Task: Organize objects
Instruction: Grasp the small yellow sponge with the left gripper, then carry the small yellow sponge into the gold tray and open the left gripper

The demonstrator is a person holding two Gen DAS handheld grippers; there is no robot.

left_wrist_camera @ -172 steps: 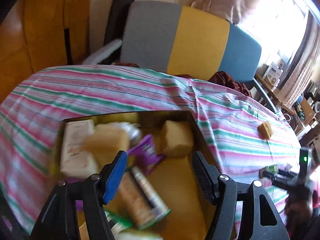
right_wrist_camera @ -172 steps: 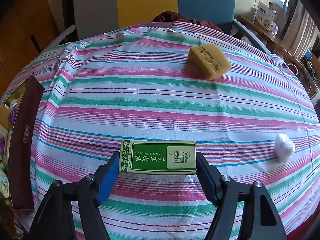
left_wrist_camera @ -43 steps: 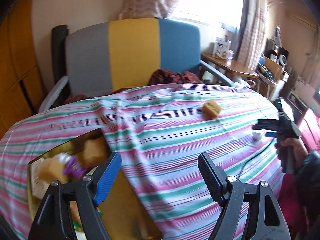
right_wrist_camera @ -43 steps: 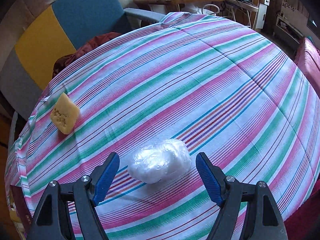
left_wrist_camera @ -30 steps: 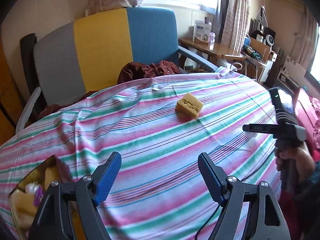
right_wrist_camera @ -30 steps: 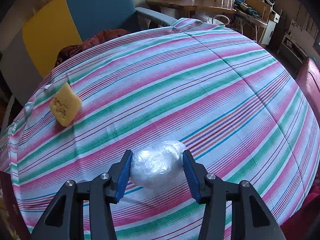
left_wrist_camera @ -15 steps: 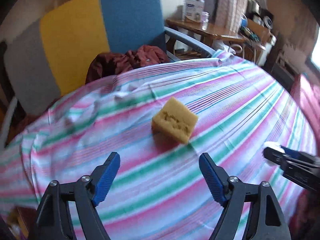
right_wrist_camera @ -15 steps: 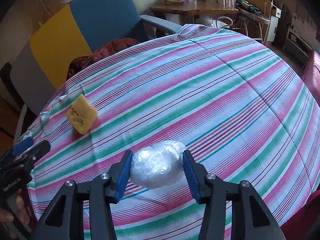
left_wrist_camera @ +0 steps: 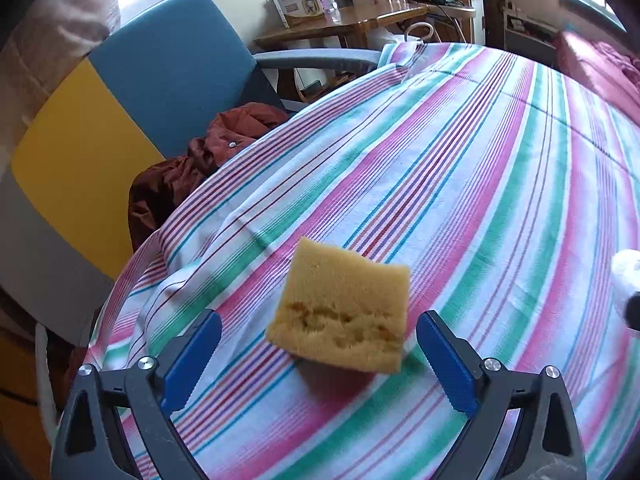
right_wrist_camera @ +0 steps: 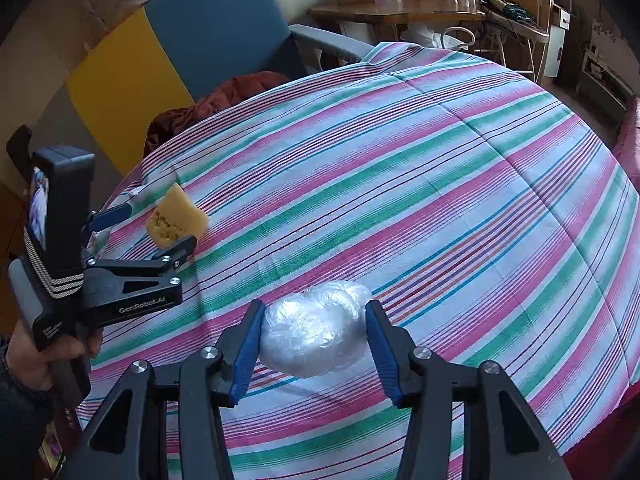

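A yellow sponge (left_wrist_camera: 344, 308) lies on the striped tablecloth (left_wrist_camera: 480, 168). My left gripper (left_wrist_camera: 316, 344) is open, its blue pads on either side of the sponge, not touching it. The sponge also shows in the right wrist view (right_wrist_camera: 176, 216), with the left gripper (right_wrist_camera: 160, 228) around it. My right gripper (right_wrist_camera: 314, 340) is shut on a crumpled clear plastic ball (right_wrist_camera: 316, 332), just above the cloth. The ball shows at the right edge of the left wrist view (left_wrist_camera: 628, 276).
A grey, yellow and blue armchair (left_wrist_camera: 132, 92) with a maroon garment (left_wrist_camera: 192, 168) stands behind the table. A wooden side table (right_wrist_camera: 400, 12) with a box stands further back. The table edge drops off at left and right.
My left gripper has moved from the box across the table and now straddles the sponge. My right gripper closed on the plastic ball and lifted it slightly.
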